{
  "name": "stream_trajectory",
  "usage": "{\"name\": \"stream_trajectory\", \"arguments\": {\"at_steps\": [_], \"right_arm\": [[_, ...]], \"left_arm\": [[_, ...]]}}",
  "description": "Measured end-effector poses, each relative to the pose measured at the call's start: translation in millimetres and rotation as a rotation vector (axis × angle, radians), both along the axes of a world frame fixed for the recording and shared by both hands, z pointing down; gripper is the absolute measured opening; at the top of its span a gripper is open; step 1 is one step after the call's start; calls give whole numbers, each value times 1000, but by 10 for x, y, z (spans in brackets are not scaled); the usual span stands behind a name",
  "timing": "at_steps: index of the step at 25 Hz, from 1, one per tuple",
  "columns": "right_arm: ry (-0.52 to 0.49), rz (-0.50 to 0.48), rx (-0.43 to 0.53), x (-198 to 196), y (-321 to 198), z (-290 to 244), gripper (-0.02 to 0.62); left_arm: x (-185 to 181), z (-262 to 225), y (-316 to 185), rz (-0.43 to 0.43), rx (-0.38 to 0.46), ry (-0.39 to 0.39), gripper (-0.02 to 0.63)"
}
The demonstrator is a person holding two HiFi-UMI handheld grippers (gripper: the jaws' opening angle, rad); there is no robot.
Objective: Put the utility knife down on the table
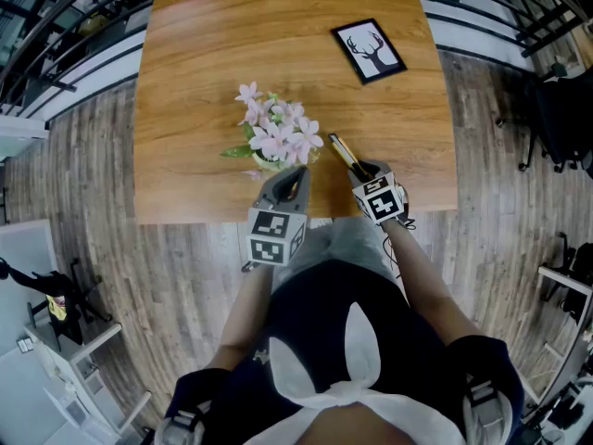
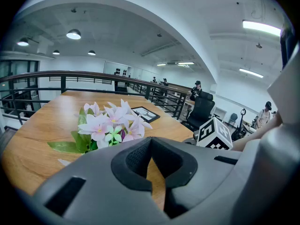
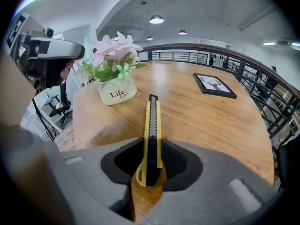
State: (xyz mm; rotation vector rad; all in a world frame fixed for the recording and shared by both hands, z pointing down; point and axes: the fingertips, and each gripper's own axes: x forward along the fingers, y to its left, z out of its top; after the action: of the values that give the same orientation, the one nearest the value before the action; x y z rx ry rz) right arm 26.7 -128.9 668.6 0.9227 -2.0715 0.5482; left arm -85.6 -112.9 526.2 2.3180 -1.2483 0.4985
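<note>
A yellow and black utility knife [image 3: 152,130] sticks out forward from my right gripper [image 3: 151,165], whose jaws are shut on its rear end. In the head view the knife [image 1: 344,153] slants over the wooden table [image 1: 204,82] just right of the flower pot, with the right gripper [image 1: 368,170] near the table's front edge. Whether the knife's tip touches the wood I cannot tell. My left gripper [image 1: 292,180] hovers beside it, just in front of the flowers; in its own view the left gripper [image 2: 152,162] is shut with nothing between the pads.
A white pot of pink flowers [image 1: 276,137] stands at the table's front middle, close to both grippers; the pot [image 3: 117,92] reads "Life". A black-framed deer picture [image 1: 369,50] lies at the far right. Railings [image 1: 56,54] surround the table.
</note>
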Motion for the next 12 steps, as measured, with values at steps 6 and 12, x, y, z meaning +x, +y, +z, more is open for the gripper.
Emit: {"name": "stream_trajectory", "arguments": {"at_steps": [6, 12], "right_arm": [[9, -2, 4, 24, -23, 51, 115], [11, -1, 0, 19, -24, 82, 115]], "left_arm": [[-4, 4, 10, -2, -4, -2, 17], [-14, 14, 12, -1, -1, -5, 17]]}}
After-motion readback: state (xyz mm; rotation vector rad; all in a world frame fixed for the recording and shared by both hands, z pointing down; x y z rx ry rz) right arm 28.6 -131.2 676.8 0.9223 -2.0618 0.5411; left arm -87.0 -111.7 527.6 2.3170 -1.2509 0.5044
